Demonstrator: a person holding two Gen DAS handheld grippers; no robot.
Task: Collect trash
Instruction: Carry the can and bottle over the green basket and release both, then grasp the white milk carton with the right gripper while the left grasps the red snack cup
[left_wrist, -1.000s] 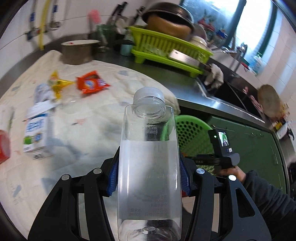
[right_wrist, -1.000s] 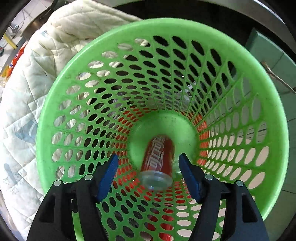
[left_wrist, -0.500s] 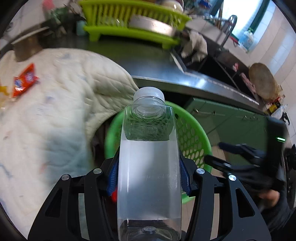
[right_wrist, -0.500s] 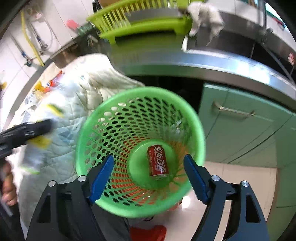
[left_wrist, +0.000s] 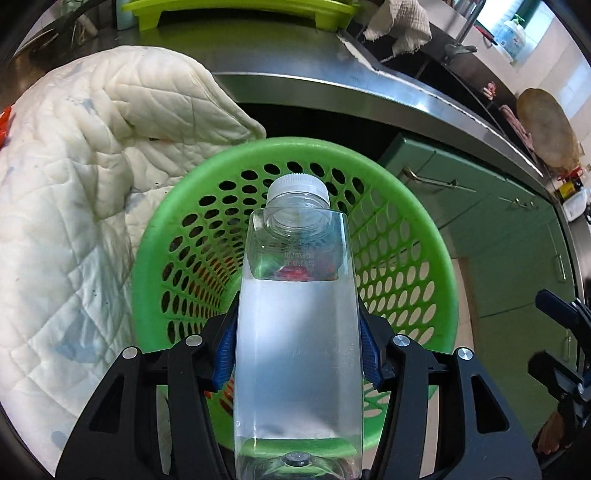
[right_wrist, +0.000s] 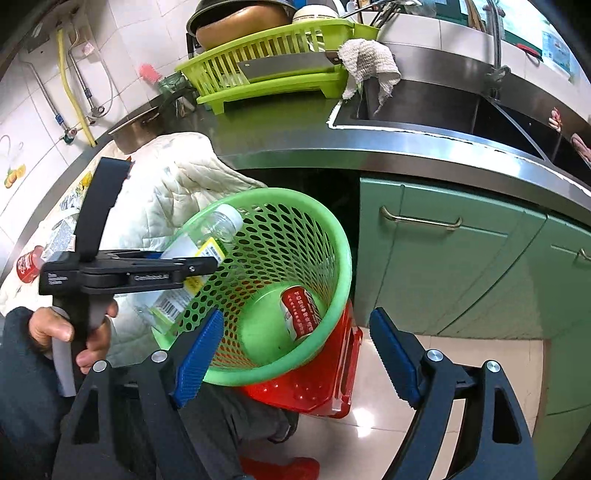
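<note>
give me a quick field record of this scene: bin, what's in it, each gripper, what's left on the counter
bin: green perforated basket, standing on a red plastic stool below the steel counter
in bin: red drink can lying at the bottom
left gripper: shut on clear plastic bottle, white cap pointing into the basket mouth
right gripper: open, empty, above the basket
counter: quilted white cloth with wrappers and another red can

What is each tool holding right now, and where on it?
The left tool grips the clear plastic bottle across its lower body, cap forward over the green basket. The right tool is open and holds nothing.
</note>
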